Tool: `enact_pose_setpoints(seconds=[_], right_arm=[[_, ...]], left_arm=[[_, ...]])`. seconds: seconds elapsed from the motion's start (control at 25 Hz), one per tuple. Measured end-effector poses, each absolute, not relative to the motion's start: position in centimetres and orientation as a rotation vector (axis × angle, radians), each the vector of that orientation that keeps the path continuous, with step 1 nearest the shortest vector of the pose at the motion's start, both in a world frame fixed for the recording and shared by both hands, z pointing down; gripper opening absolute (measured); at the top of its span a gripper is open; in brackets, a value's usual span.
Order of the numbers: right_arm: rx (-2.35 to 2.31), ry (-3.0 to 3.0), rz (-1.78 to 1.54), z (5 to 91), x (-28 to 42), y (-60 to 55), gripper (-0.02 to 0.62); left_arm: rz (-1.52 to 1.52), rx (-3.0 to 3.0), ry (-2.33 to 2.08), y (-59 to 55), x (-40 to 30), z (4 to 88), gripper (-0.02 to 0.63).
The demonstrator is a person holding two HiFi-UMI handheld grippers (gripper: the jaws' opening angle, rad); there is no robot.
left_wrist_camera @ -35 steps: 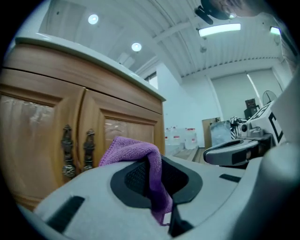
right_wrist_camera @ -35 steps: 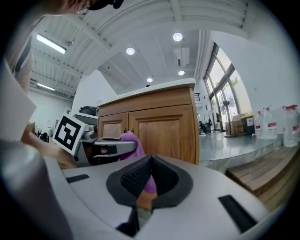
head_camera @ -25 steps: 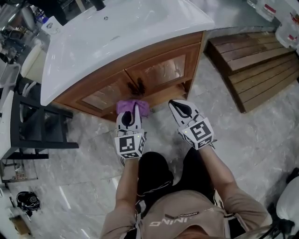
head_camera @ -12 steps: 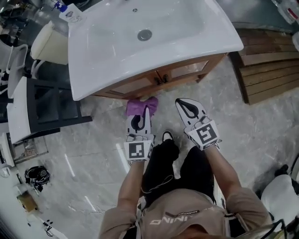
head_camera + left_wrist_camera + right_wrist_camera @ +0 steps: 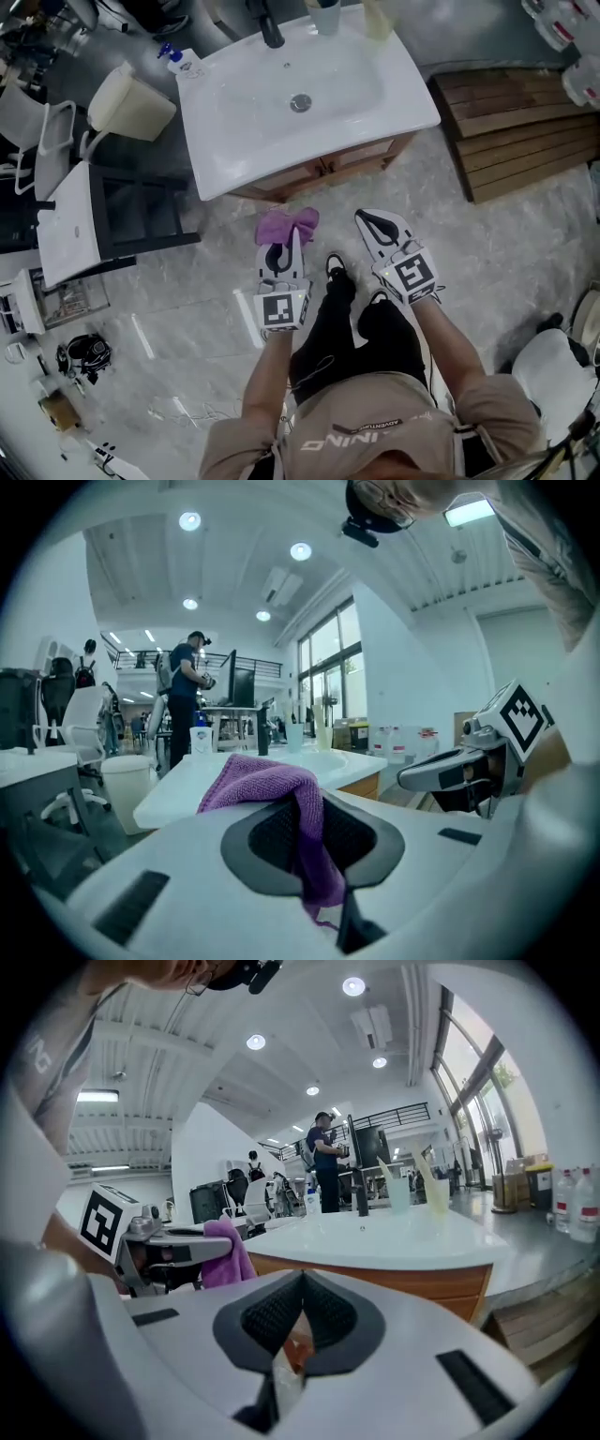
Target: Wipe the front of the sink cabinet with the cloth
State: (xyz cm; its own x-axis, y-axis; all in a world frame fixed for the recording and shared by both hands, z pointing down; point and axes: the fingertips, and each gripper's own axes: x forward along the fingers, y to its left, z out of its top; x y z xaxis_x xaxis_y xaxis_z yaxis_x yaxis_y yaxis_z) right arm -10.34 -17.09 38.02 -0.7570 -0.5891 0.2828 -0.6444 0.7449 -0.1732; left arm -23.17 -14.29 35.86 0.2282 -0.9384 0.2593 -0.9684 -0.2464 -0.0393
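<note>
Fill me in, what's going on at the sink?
A person stands facing the sink cabinet, with a tool in each hand. The left tool is shut on a purple cloth, which bunches out past its tips. The right tool is shut with nothing in it and is held beside the left one. The cloth appears to be held short of the cabinet's wooden front, so no wiping contact shows at this moment.

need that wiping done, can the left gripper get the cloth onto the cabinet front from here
Probably yes: the left gripper grips the cloth, and only bare floor lies before the cabinet front.
</note>
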Motion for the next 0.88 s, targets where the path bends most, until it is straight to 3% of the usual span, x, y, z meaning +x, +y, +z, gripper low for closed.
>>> enact_pose_setpoints(seconds=[0.6, 0.88], right_arm=[[0.935, -2.728, 0.347, 20.0, -9.3, -13.8, 0.011], [0.921, -2.738, 0.274, 17.1, -11.7, -15.4, 0.011]], left_arm=[[0.263, 2.196, -1.876, -11.7, -27.4, 20.5, 0.037], [0.254, 2.309, -1.833, -13.3, -27.8, 16.0, 0.037]])
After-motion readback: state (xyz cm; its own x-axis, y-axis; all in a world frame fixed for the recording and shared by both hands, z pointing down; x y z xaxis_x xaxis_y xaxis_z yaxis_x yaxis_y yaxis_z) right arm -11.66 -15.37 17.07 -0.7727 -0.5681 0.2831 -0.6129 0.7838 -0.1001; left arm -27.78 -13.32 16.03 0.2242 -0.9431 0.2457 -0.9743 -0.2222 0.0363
